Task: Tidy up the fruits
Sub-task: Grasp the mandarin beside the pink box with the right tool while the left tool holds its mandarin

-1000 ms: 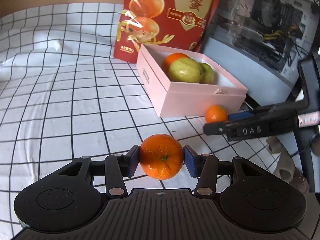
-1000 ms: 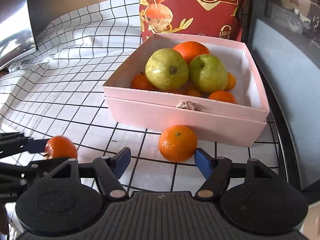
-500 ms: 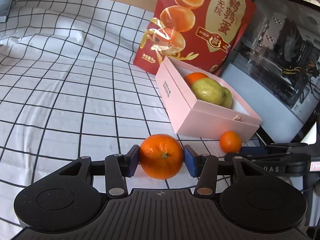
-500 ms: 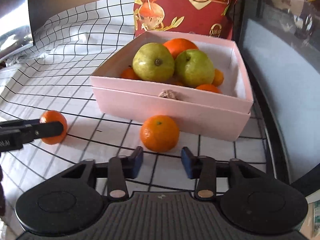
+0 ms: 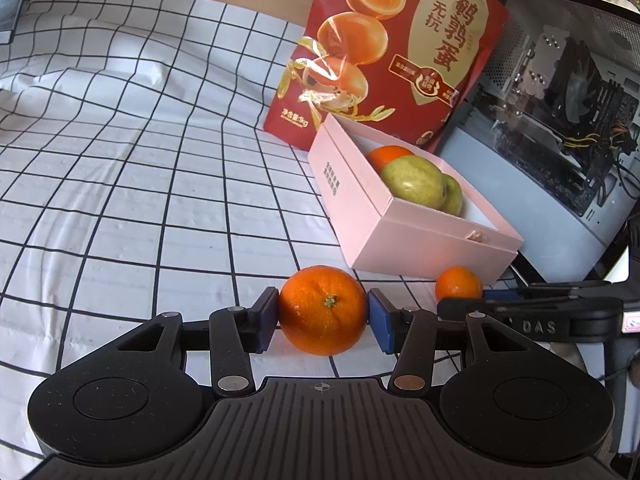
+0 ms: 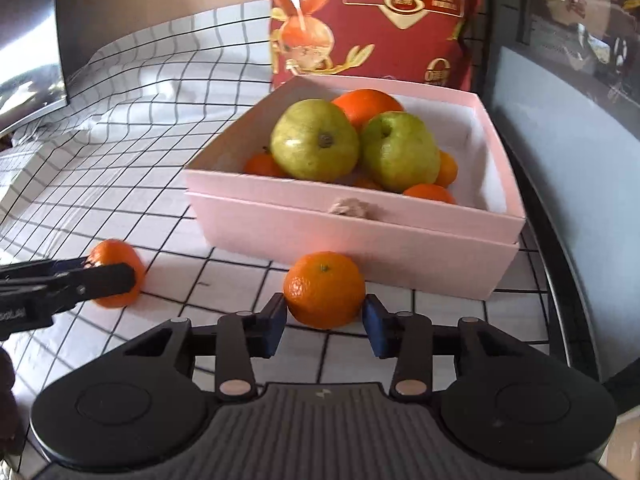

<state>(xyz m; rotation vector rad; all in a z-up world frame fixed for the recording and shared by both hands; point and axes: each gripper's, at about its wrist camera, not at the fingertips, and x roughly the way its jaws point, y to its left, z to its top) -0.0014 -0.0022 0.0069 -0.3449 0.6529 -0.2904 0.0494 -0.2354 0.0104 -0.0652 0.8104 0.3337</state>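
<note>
- Left gripper (image 5: 323, 320): jaws clamped on an orange (image 5: 323, 309), tilted down over the checked cloth (image 5: 120, 184).
- Right gripper (image 6: 324, 326): jaws have just closed onto a smaller orange (image 6: 325, 289) touching the pink box (image 6: 360, 236) front wall; it points steeply down.

The tall red printed snack bag (image 6: 376, 20) is cut off by the top edge. Small oranges (image 6: 430, 193) lie half hidden beneath 2 green pears (image 6: 316, 140) in the pink cardboard box (image 6: 360, 236).

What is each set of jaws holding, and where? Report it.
Left gripper: large orange, gripped across its sides. Right gripper: small orange, jaws just closed on its sides.
</note>
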